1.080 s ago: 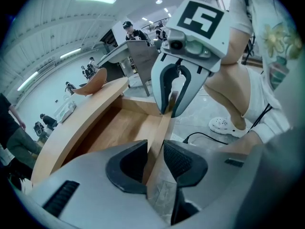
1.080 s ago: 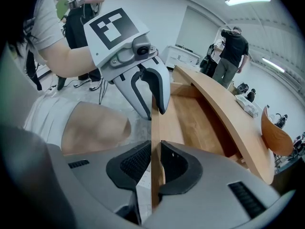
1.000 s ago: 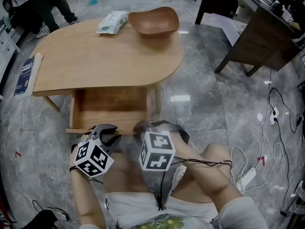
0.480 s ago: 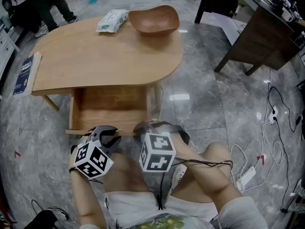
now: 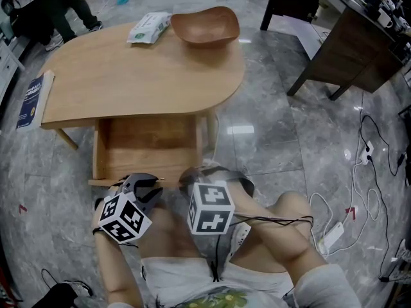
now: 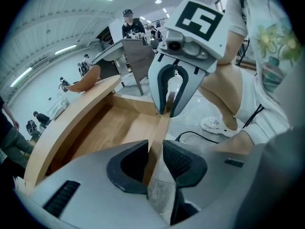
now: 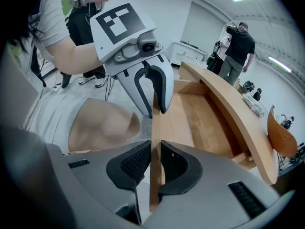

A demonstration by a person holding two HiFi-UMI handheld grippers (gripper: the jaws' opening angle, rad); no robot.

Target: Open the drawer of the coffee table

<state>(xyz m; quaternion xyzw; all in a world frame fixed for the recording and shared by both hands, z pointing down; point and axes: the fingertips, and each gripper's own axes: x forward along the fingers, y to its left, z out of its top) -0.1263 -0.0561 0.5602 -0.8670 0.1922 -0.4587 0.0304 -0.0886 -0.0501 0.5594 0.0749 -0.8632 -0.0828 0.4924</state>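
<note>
Standing well out from under the surface (image 5: 141, 76), the drawer (image 5: 148, 147) lay at lower centre-left of the head view, its inside bare. Both tongs straddled its front panel (image 5: 115, 179). The right tongs (image 7: 153, 156) were clamped on the panel's top edge. The left tongs (image 6: 153, 151) had just been closing round that edge, with the pads close beside it but seemingly not yet pressing.

The pull looked all but finished. Any further move would call for a short, even draw toward the lower edge of the frame, or simply letting go. The person's knees (image 5: 282, 217) sat right behind the tongs and left little room for a pull.

Farther up, a wooden bowl (image 5: 204, 25) and a packet (image 5: 149, 27) rested on the surface's far end. A book (image 5: 31, 101) lay at its left edge. Cables (image 5: 369, 172) trailed over the floor at right, well apart.
</note>
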